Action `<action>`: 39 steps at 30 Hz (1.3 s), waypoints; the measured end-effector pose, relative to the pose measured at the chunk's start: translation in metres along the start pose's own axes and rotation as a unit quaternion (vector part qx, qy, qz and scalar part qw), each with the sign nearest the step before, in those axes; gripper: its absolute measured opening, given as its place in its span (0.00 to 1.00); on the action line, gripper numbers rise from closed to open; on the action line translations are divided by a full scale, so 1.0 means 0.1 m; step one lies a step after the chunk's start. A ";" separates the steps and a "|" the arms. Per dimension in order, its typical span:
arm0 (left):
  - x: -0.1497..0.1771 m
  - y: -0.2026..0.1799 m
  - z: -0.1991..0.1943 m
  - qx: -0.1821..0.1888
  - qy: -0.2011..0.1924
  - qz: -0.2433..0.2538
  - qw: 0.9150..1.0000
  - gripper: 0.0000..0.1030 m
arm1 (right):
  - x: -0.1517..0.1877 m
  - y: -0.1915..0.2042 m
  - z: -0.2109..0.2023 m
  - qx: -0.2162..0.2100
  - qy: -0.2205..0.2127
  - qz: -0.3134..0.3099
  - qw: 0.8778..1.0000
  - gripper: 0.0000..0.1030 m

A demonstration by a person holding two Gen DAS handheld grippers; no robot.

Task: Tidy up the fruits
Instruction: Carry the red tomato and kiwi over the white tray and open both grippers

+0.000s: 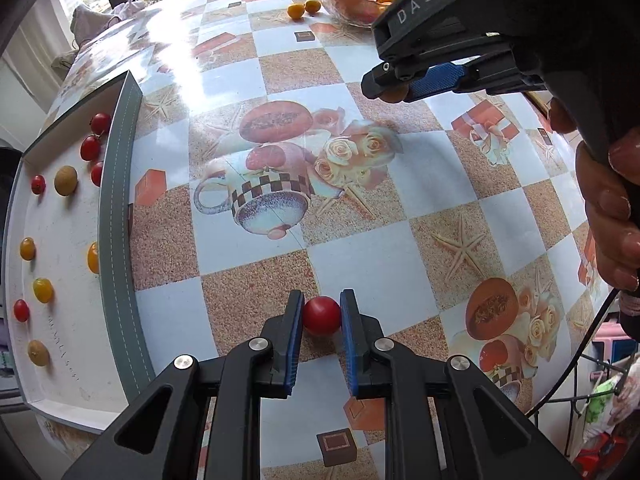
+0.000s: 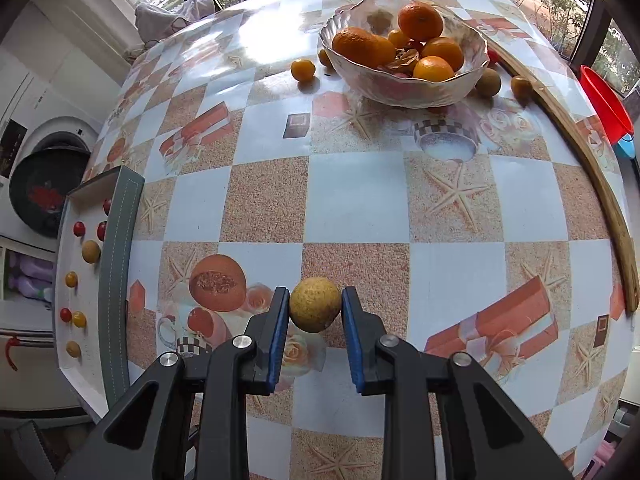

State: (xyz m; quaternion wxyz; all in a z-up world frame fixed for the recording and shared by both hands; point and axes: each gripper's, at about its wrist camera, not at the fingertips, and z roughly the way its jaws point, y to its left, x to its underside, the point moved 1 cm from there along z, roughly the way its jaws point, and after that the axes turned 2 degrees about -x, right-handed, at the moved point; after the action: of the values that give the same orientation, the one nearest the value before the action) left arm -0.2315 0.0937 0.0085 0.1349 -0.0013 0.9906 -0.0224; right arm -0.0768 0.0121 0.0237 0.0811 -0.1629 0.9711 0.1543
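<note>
In the left wrist view my left gripper [image 1: 321,312] is shut on a red cherry tomato [image 1: 321,318], held just over the patterned tablecloth. My right gripper [image 2: 316,306] is shut on a round tan fruit [image 2: 315,310]. It also shows in the left wrist view as the right gripper [image 1: 394,92], high on the right, with the tan fruit [image 1: 393,95] between its pads. A white tray with a grey rim [image 1: 120,208] lies at the left table edge and holds red tomatoes [image 1: 90,148], yellow tomatoes [image 1: 43,290] and tan fruits [image 1: 65,181]. The same tray [image 2: 114,264] appears at the left of the right wrist view.
A glass bowl [image 2: 400,94] of oranges stands at the far side, with small orange and tan fruits [image 2: 303,70] loose around it. A wooden strip [image 2: 600,184] runs along the right table edge. A person's hand [image 1: 612,208] grips the right gripper's handle. A washing machine [image 2: 52,168] stands beyond the left edge.
</note>
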 end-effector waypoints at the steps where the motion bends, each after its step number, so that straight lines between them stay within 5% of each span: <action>1: -0.02 0.06 -0.02 0.002 0.000 -0.008 1.000 0.19 | 0.02 0.01 -0.02 -0.001 0.001 0.000 1.000 0.28; 18: -0.26 1.05 -0.40 -0.016 -0.049 -0.114 0.992 0.19 | 0.13 0.67 -0.05 -0.016 0.023 -0.047 0.998 0.28; 30: 0.09 1.99 -0.41 -0.066 -0.036 -0.213 0.974 0.19 | 0.08 1.52 0.08 -0.054 0.034 -0.108 0.992 0.28; 39: 0.28 2.18 -0.33 -0.067 -0.021 -0.235 0.969 0.19 | 0.12 1.97 0.23 -0.070 0.051 -0.145 0.986 0.28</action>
State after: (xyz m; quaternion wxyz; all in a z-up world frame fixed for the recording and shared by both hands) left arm -0.2670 0.3127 0.0231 0.1458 -0.2435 0.9588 0.0132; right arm -0.1523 0.1934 0.0531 0.0415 -0.3146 0.9269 0.2002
